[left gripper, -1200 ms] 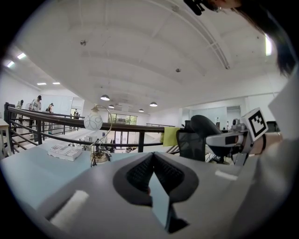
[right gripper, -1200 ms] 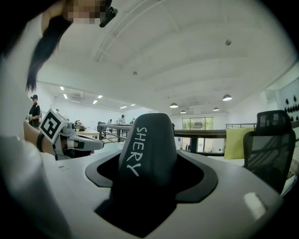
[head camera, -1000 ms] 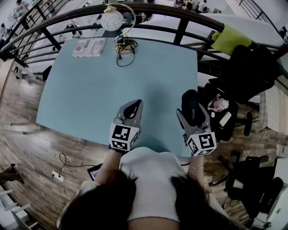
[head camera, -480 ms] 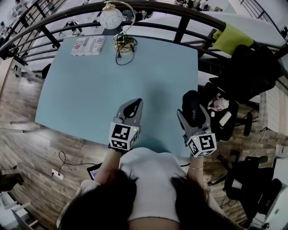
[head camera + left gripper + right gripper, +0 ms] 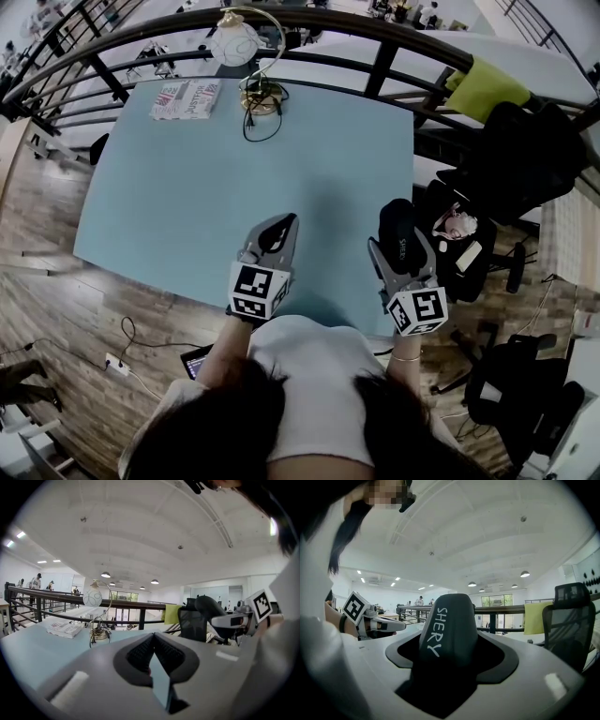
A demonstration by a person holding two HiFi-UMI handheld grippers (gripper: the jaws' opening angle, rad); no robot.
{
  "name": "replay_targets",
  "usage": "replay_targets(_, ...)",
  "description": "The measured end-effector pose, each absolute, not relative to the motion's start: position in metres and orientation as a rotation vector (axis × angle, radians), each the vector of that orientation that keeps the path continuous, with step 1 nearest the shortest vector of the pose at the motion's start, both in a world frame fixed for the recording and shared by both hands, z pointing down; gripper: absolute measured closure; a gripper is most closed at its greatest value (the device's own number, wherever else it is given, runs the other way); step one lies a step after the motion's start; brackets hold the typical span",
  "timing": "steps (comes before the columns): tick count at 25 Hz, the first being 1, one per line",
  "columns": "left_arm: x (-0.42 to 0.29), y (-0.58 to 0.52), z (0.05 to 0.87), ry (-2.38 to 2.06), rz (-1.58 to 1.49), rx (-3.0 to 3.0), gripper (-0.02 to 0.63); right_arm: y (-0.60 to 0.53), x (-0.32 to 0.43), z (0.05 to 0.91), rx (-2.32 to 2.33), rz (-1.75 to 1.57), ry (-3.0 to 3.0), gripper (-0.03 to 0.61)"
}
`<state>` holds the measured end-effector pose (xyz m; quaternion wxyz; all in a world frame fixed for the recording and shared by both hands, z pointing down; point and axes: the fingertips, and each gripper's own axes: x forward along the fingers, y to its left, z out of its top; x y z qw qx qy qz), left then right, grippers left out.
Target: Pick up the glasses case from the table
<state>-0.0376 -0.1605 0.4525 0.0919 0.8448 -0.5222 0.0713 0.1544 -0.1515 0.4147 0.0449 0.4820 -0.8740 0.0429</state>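
Looking down from the head view, we read the scene from left to right. At the far left of the light blue table (image 5: 187, 197) lies a printed booklet (image 5: 186, 97). Just beside it stands a lamp (image 5: 234, 42) with a round globe shade, and its dark cable (image 5: 258, 127) loops on the tabletop. A dark railing (image 5: 309, 19) curves behind the table's far edge.

Nearer the person, the left gripper (image 5: 278, 225) hangs over the near part of the table, its marker cube (image 5: 257, 289) facing the camera. In the left gripper view we see its two dark pads (image 5: 140, 651) meeting at the tips, with nothing between them and only the blue tabletop showing through the wedge below.

To its right, well apart from it, the right gripper (image 5: 403, 251) is clamped on the glasses case (image 5: 397, 220). This dark, rounded case bears the white lettering "SHERY". In the right gripper view we see the case fill the gap between the jaws, its free end pointing away from the person. The case is held over the table's near right corner, close to the right edge.

Farthest right, off the table, stands a black chair (image 5: 525, 159) with a yellow-green cloth (image 5: 483, 84) draped behind it.
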Motion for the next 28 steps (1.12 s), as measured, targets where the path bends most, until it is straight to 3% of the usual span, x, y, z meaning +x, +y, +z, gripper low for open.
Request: replay_targets(28,-0.0449,-0.1699,0.4510,-1.526,0.192,2.531,0.557,-0.1576,0.1535,0.4216,1.492,0.166,-2.659,0.241)
